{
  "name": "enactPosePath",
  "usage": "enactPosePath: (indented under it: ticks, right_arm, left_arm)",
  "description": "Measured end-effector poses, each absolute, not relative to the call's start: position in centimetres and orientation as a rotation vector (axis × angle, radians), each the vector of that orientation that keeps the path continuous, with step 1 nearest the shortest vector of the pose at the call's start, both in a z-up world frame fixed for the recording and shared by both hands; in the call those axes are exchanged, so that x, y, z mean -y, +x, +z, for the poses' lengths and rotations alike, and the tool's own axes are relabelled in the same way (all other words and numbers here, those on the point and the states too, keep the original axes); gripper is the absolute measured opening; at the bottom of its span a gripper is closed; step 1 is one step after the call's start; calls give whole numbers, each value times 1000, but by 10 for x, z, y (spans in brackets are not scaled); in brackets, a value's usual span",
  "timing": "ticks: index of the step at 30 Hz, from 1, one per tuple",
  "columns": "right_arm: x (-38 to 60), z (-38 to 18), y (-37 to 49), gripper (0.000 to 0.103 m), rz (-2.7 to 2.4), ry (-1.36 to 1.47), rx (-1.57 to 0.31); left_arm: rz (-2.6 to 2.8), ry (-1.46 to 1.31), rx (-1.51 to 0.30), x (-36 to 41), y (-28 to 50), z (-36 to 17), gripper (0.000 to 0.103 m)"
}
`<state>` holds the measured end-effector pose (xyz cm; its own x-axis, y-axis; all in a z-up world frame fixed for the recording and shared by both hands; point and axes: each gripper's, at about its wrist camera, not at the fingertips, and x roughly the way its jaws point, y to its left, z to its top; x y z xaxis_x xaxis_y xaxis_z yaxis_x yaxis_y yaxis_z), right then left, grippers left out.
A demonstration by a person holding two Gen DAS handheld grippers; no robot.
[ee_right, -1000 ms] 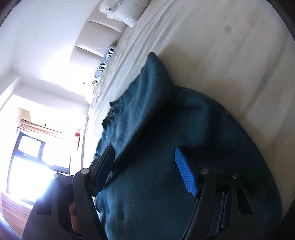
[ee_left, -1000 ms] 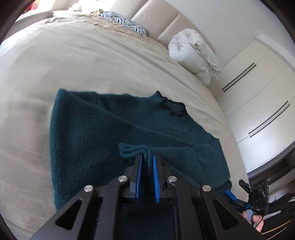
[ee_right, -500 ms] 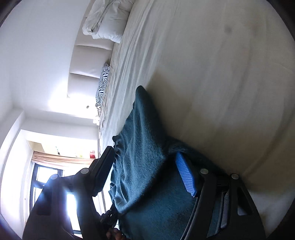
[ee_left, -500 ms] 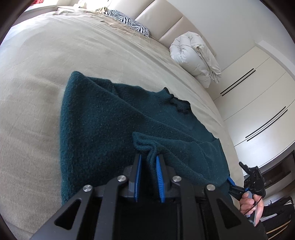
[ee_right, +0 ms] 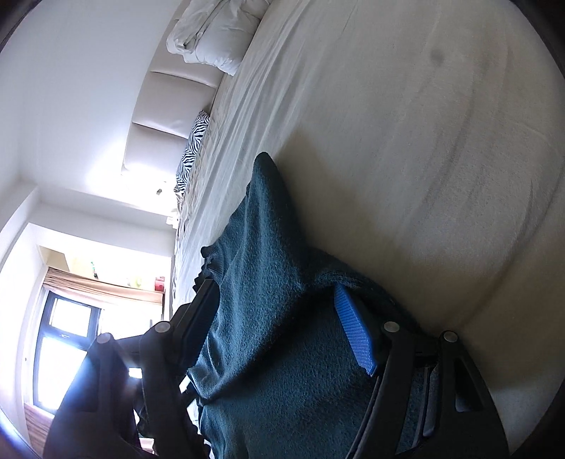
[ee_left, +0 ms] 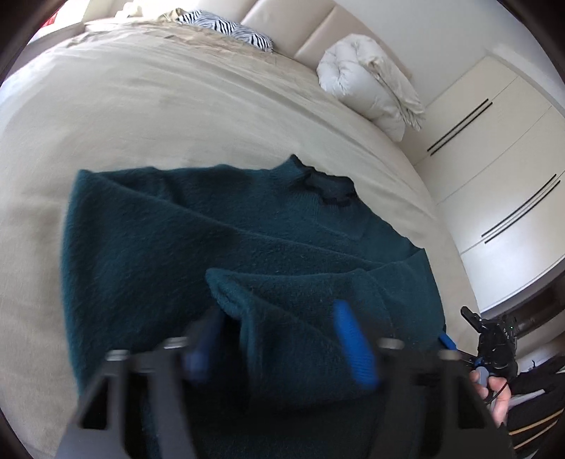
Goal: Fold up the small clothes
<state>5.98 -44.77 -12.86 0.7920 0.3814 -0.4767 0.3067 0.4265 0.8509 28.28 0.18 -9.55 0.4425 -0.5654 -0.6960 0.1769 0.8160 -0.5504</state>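
A dark teal fuzzy sweater [ee_left: 219, 233] lies on the beige bed [ee_left: 176, 116], collar at the far side, with one sleeve cuff [ee_left: 247, 293] folded over its body. My left gripper [ee_left: 279, 342] hangs just above the cuff, open, the cuff lying loose between its blue pads [ee_left: 353, 346]. In the right wrist view the sweater [ee_right: 268, 339] fills the space between the fingers of my right gripper [ee_right: 279, 328], which stands open over the sweater's edge. The right gripper also shows in the left wrist view [ee_left: 494, 339] at the bed's right edge.
A rolled white duvet [ee_left: 367, 81] and a zebra-print pillow [ee_left: 229, 28] lie by the padded headboard [ee_left: 300, 31]. White wardrobe doors [ee_left: 505, 176] stand right of the bed. A window [ee_right: 63, 339] is beyond the bed's other side.
My left gripper has opened and let go of the sleeve cuff, which now lies on the sweater's body. The right gripper stays open and has moved little.
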Motion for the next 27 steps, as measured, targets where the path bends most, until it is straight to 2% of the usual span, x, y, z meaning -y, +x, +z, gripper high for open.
enactPosePath:
  ticks: [1,4,12,17,21,24,27]
  right_arm:
    - [449,-129,57,67,53,1153,-695]
    - [448,-129,58,67,56,1150,-700]
    - [449,-130,57,66,60,1153,-698]
    - [451,-131,55,66,57,1167,-686]
    - [450,-133,53,66,65,1156,-677]
    - [450,-130,53,66,70,1136,-702]
    - [450,-129,52,66,76,1134,-719]
  left_arm:
    - [-479,-425,-1033,0,285,-96,24]
    - [-470,-350,-996,6,283,-84,13]
    - [-509,-250,-719,10,265,-23,11]
    - [-467,-294,-770,-6,281,-55,11]
    - [-393,-298,-932,-15,292,-109,11]
    - [-396,-339,-913,-21,288,-106,11]
    - [-398,-261,-872,-11,287,-89,11]
